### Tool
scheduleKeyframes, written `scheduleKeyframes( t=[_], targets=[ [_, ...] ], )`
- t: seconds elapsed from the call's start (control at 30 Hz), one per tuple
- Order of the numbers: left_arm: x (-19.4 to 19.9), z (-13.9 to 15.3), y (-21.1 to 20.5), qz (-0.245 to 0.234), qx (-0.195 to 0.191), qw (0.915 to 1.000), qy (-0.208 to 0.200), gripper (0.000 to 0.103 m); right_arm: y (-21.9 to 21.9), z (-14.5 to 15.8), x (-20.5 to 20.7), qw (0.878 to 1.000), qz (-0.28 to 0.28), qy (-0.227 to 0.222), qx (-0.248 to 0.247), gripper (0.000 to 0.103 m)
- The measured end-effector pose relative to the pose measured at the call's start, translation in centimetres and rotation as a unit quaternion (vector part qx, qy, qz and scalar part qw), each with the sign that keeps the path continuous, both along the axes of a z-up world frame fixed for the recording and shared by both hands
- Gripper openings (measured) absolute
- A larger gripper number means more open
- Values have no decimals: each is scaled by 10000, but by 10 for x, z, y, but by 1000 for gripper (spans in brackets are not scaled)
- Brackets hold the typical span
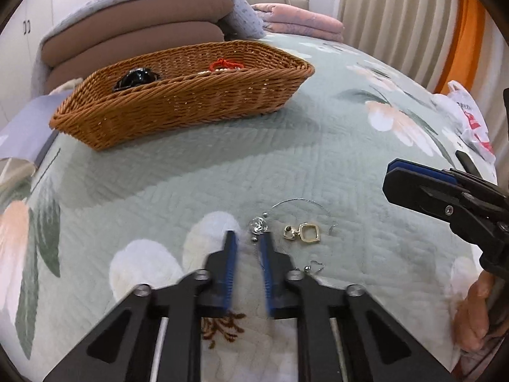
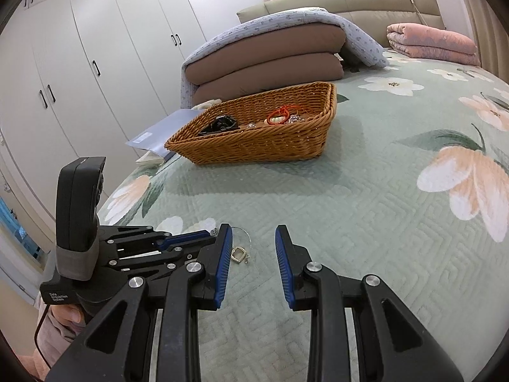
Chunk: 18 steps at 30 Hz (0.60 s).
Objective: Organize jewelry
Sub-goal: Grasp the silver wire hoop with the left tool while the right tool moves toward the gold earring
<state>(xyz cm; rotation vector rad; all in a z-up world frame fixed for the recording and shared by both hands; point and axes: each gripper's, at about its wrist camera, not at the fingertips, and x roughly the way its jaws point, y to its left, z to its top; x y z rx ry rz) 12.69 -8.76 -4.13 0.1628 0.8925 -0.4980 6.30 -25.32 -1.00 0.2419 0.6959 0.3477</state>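
Note:
A silver chain necklace with a round pendant [image 1: 258,225] lies on the green floral quilt [image 1: 222,172], its chain running between my fingers. My left gripper [image 1: 249,238] is open, its blue pads either side of the chain just below the pendant, low over the quilt. A gold square earring [image 1: 306,233] lies just right of it, also in the right wrist view [image 2: 239,253]. A small silver earring [image 1: 313,266] lies by the right finger. My right gripper [image 2: 253,234] is open and empty, hovering right of the jewelry. The wicker basket [image 1: 178,108] [image 2: 264,146] holds a black piece [image 2: 221,124] and a red cord bracelet [image 2: 280,116].
Folded brown cushions under a blue blanket [image 2: 270,51] stand behind the basket. A pink folded quilt [image 2: 432,43] lies at the back right. A blue booklet [image 2: 162,133] lies left of the basket. A plastic bag [image 1: 467,117] sits at the right bed edge. White wardrobes [image 2: 79,63] line the left.

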Motion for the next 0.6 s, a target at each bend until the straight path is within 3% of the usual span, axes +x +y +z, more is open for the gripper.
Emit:
scheduleKeyframes(
  t=[0.2, 0.43, 0.6],
  targets=[
    [-1, 6, 0, -11, -153, 9998, -126, 3, 1, -2, 2, 10000, 12, 48, -37, 31],
    [3, 15, 34, -22, -1199, 9926, 216, 3, 5, -4, 7, 9999, 37, 132, -101, 31],
    [-4, 13, 65, 12, -1525, 9862, 650, 3, 6, -7, 9, 9997, 81, 218, -90, 31]
  ],
)
